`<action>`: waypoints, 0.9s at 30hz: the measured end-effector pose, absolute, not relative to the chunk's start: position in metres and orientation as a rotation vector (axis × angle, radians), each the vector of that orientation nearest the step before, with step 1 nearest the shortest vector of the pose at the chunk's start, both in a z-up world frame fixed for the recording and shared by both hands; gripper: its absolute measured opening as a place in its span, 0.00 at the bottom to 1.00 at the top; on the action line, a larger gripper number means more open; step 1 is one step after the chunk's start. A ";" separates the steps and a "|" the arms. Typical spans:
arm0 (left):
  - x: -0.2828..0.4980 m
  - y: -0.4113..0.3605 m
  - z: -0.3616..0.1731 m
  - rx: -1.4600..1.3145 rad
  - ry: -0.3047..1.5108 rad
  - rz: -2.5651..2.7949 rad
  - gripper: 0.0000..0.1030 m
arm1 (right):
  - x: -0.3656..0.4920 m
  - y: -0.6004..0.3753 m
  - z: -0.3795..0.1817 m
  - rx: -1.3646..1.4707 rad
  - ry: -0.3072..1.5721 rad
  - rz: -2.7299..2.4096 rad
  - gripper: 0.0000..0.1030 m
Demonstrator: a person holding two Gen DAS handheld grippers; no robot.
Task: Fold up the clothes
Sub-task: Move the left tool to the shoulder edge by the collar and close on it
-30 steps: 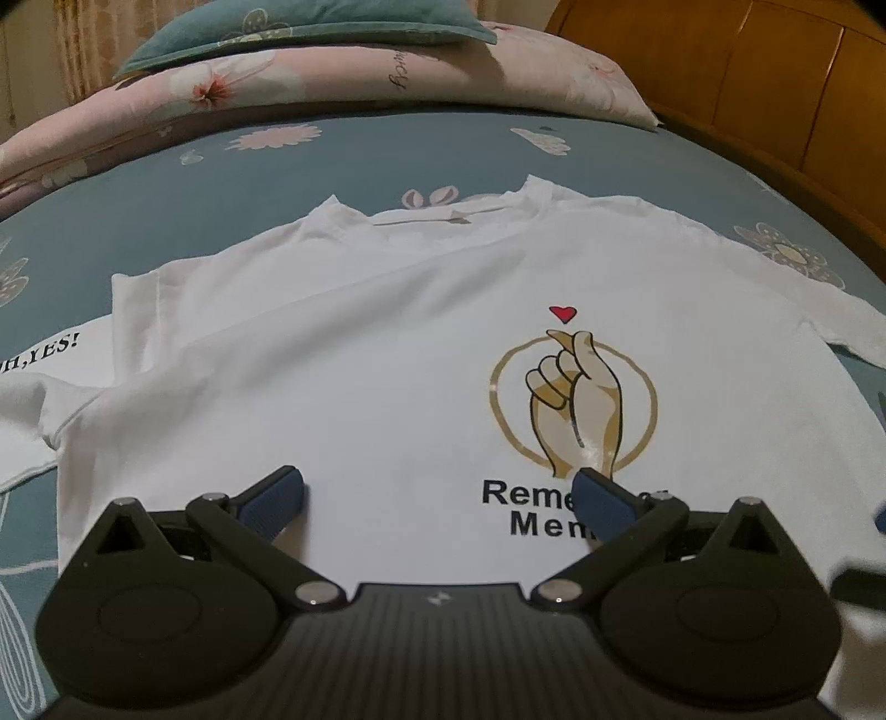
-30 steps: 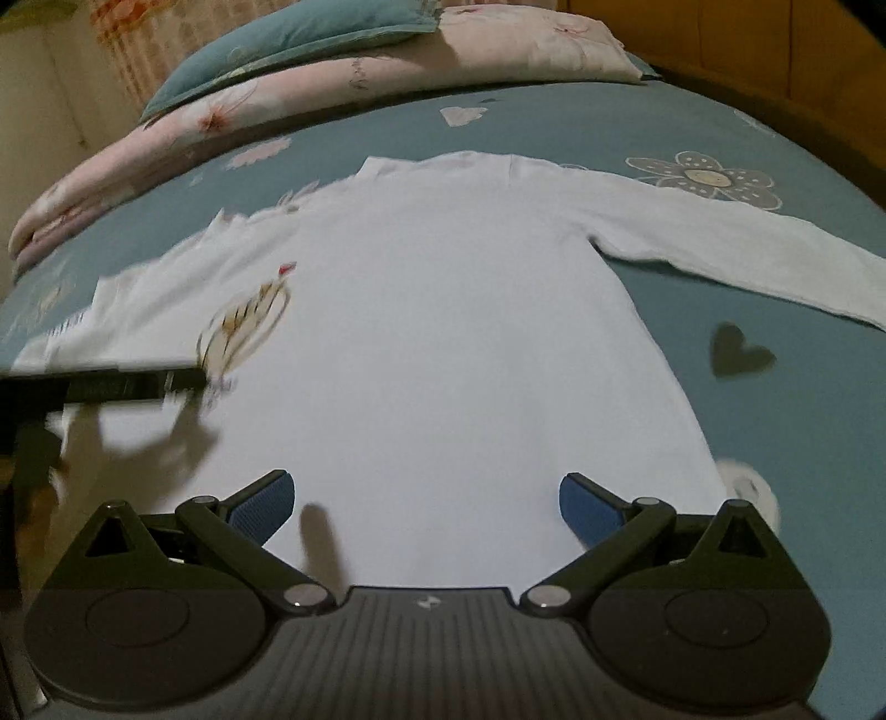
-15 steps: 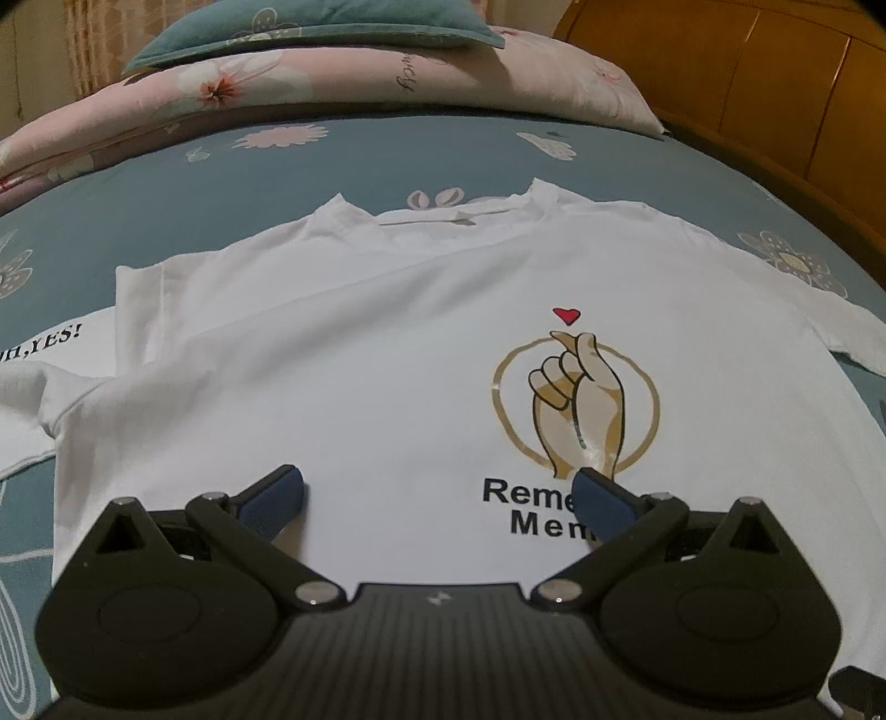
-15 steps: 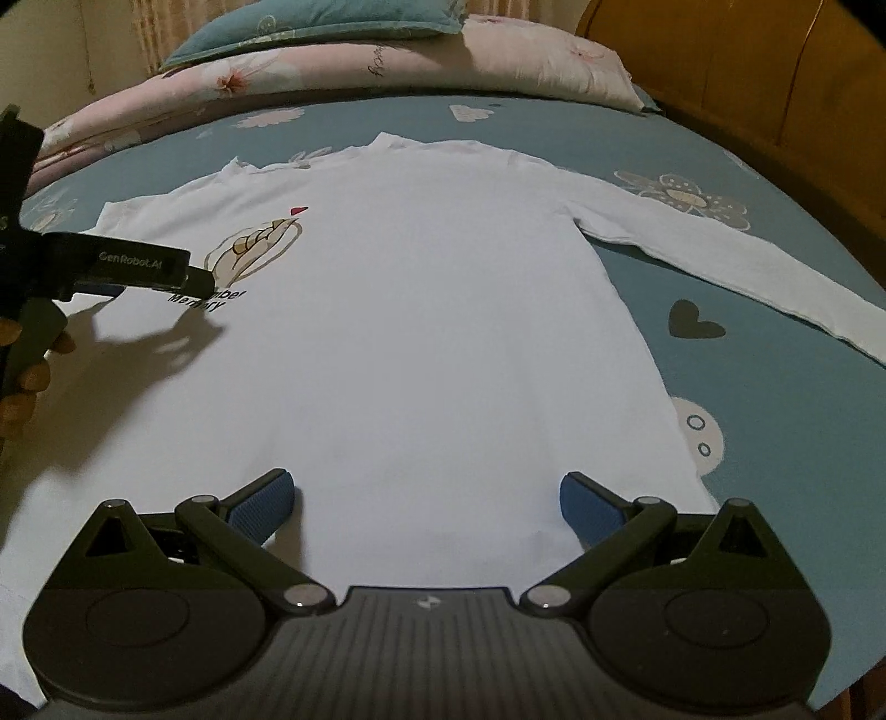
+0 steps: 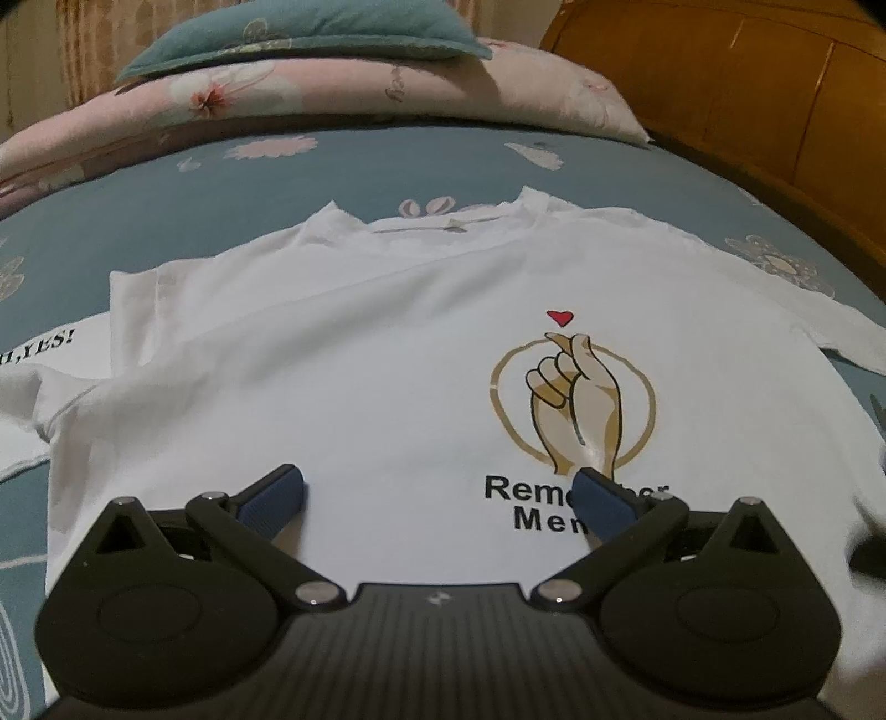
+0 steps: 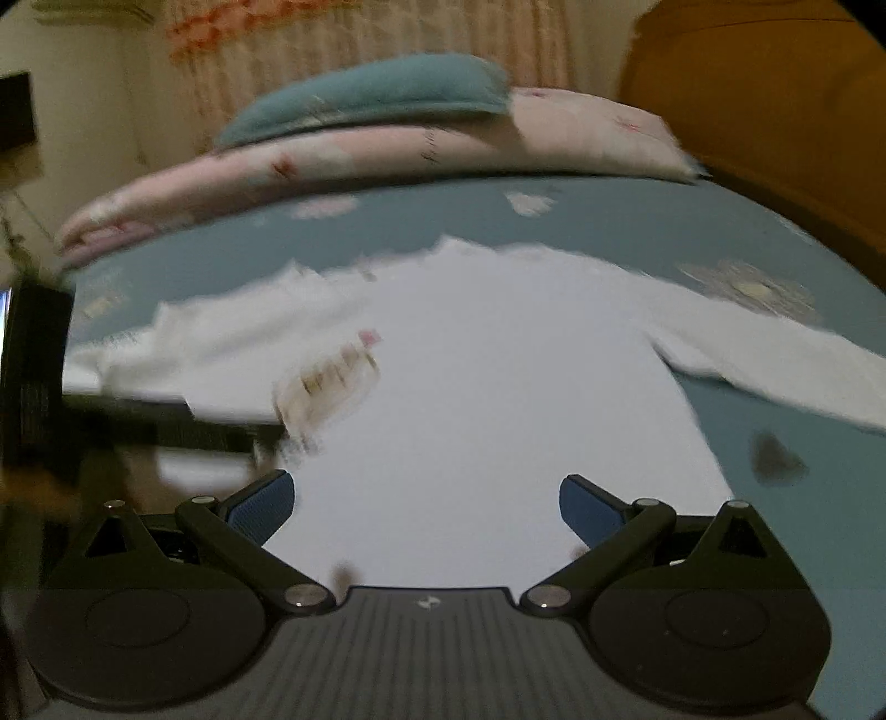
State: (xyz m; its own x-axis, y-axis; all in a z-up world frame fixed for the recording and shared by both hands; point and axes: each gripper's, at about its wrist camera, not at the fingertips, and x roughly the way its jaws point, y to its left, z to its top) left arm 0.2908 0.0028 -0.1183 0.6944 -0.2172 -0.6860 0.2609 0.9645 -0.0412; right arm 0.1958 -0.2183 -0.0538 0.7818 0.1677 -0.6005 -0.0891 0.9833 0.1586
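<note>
A white long-sleeved shirt (image 5: 360, 354) lies flat on the bed, front up, with a finger-heart print (image 5: 576, 399) and black lettering. My left gripper (image 5: 437, 498) hovers open over its lower front, nothing between the blue pads. The right wrist view is blurred by motion. There the same shirt (image 6: 498, 387) spreads out ahead, one sleeve (image 6: 786, 365) stretched to the right. My right gripper (image 6: 426, 501) is open above the shirt's lower part and holds nothing. The left gripper's black body (image 6: 138, 421) shows at the left of that view.
The teal flowered bedsheet (image 5: 166, 210) surrounds the shirt. A pink flowered quilt (image 5: 332, 94) with a teal pillow (image 5: 299, 39) on top lies at the far end. A wooden headboard (image 5: 747, 94) runs along the right. Another white garment with black lettering (image 5: 33, 354) lies at the left.
The left gripper has barely moved. The right gripper's view swings fast and blurs, tilting up from the shirt toward the pillows. Both grippers stay open.
</note>
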 end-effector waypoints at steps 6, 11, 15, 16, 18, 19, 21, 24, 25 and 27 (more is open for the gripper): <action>0.290 0.006 -0.120 0.062 0.717 -0.291 0.99 | 0.242 -0.225 -0.072 0.172 0.709 0.284 1.00; 0.291 0.005 -0.121 0.064 0.703 -0.282 0.99 | 0.235 -0.217 -0.088 0.098 0.701 0.333 1.00; 0.297 0.005 -0.116 0.045 0.740 -0.265 0.99 | 0.237 -0.224 -0.085 0.130 0.737 0.357 1.00; 0.300 0.006 -0.112 0.040 0.769 -0.276 0.97 | 0.237 -0.228 -0.084 0.148 0.748 0.360 1.00; 0.310 0.014 -0.097 0.016 0.808 -0.326 0.86 | 0.236 -0.236 -0.081 0.202 0.766 0.362 1.00; 0.316 0.020 -0.088 0.007 0.800 -0.342 0.78 | 0.236 -0.238 -0.081 0.218 0.773 0.364 1.00; 0.329 0.032 -0.067 0.030 0.753 -0.337 0.78 | 0.235 -0.240 -0.080 0.223 0.780 0.367 1.00; 0.358 0.050 -0.039 0.140 0.645 -0.296 0.78 | 0.230 -0.237 -0.080 0.171 0.780 0.380 1.00; 0.372 0.056 -0.036 0.172 0.635 -0.285 0.76 | 0.228 -0.235 -0.081 0.150 0.777 0.385 1.00; 0.405 0.071 -0.036 0.224 0.643 -0.257 0.49 | 0.227 -0.237 -0.083 0.136 0.769 0.398 1.00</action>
State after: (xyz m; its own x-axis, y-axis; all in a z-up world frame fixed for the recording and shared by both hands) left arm 0.4046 0.0711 -0.0358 0.7706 -0.1657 -0.6154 0.3035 0.9445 0.1257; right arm 0.2269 -0.2373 -0.0826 0.6481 0.3983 -0.6491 -0.3000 0.9170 0.2631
